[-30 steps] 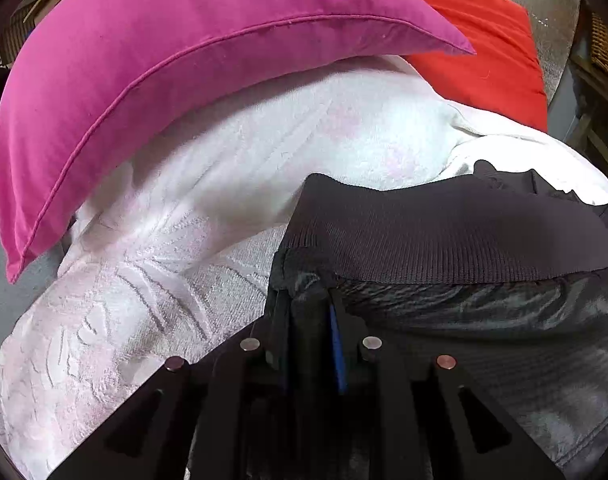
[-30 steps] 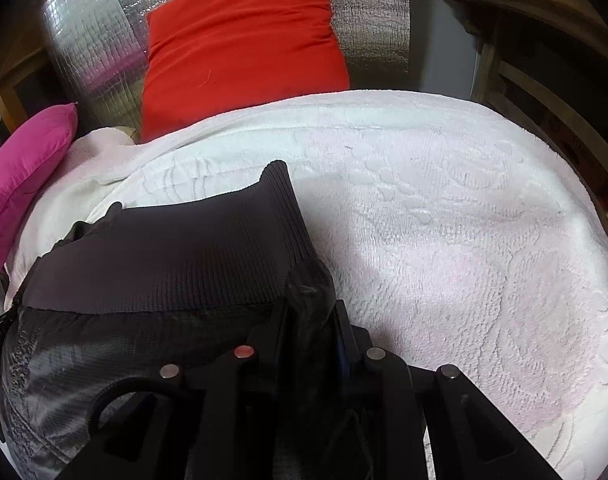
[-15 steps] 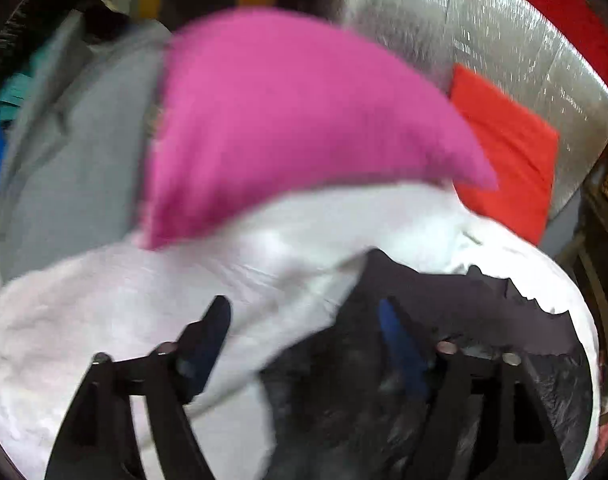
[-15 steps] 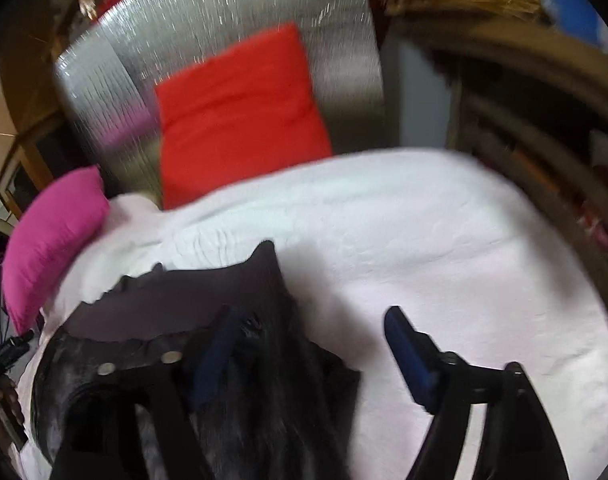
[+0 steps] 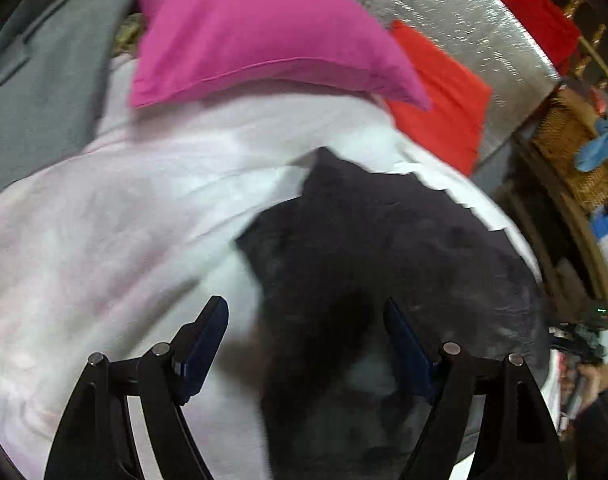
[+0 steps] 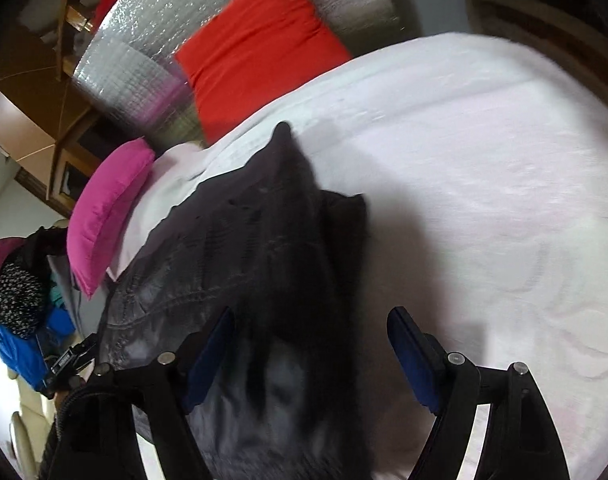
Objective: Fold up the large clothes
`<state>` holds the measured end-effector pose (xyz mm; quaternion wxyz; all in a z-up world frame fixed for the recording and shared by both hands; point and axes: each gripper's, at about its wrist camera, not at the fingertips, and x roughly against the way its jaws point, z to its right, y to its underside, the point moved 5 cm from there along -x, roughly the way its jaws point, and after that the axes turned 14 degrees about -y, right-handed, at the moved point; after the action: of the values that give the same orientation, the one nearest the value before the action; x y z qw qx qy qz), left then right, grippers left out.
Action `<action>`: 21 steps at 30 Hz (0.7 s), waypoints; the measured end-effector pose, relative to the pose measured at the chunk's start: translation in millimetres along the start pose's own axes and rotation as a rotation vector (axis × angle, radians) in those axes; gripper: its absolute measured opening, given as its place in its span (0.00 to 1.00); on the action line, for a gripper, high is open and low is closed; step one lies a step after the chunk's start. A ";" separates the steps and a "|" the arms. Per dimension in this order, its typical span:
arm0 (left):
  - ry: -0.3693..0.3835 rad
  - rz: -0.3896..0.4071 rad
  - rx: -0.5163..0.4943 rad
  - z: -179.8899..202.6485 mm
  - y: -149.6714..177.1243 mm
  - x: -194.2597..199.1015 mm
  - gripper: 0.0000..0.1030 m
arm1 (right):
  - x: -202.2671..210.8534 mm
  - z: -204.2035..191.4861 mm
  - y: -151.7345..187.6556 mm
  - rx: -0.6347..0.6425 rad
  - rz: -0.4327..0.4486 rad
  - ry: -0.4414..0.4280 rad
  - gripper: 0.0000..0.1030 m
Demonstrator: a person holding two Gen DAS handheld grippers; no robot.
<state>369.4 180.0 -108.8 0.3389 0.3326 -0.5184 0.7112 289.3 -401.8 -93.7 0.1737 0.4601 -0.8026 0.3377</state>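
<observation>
Black and faintly shiny, the quilted jacket (image 5: 384, 248) with its ribbed knit hem lay spread on the white embossed bedspread (image 5: 104, 240), and you held both grippers above it. Your left gripper (image 5: 306, 344) had its jaws wide apart, clamping nothing; the jacket's edge ran between the blue pads (image 5: 202, 354), blurred, without touching them. Your right gripper (image 6: 310, 346) likewise stood with jaws apart, a dark fold of the jacket (image 6: 264, 248) lying loose below them and reaching toward 12 o'clock. In your left view, the magenta cushion (image 5: 256, 32) sat at 12 o'clock from the jacket and the red cushion (image 5: 440, 112) at 1 o'clock, against a silver foil panel (image 5: 464, 20). A grey garment (image 5: 36, 92) lay at 10 o'clock.
</observation>
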 end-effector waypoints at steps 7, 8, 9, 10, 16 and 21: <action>0.050 -0.107 -0.023 14.7 6.6 -29.4 0.79 | -15.7 -5.8 -1.4 -0.019 -0.009 -0.073 0.68; 0.065 -0.101 -0.007 13.2 4.5 -27.1 0.78 | -14.2 -15.2 -1.2 0.018 -0.018 -0.069 0.64; 0.089 -0.091 0.016 10.4 1.3 -24.7 0.78 | -13.9 -20.8 -1.2 0.052 -0.025 -0.054 0.64; 0.103 -0.084 0.032 7.3 -1.8 -24.6 0.78 | -15.4 -24.0 -0.7 0.083 -0.045 -0.033 0.63; 0.086 -0.133 0.020 3.3 -2.5 -40.1 0.78 | -29.1 -2.9 -0.3 0.022 -0.063 -0.066 0.63; 0.070 -0.134 -0.017 8.3 -5.2 -44.4 0.58 | -28.9 -6.3 -0.5 0.062 -0.096 -0.047 0.56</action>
<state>399.1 167.1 -140.8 0.4065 0.3383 -0.4889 0.6937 304.4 -379.6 -106.1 0.1564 0.5112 -0.7725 0.3428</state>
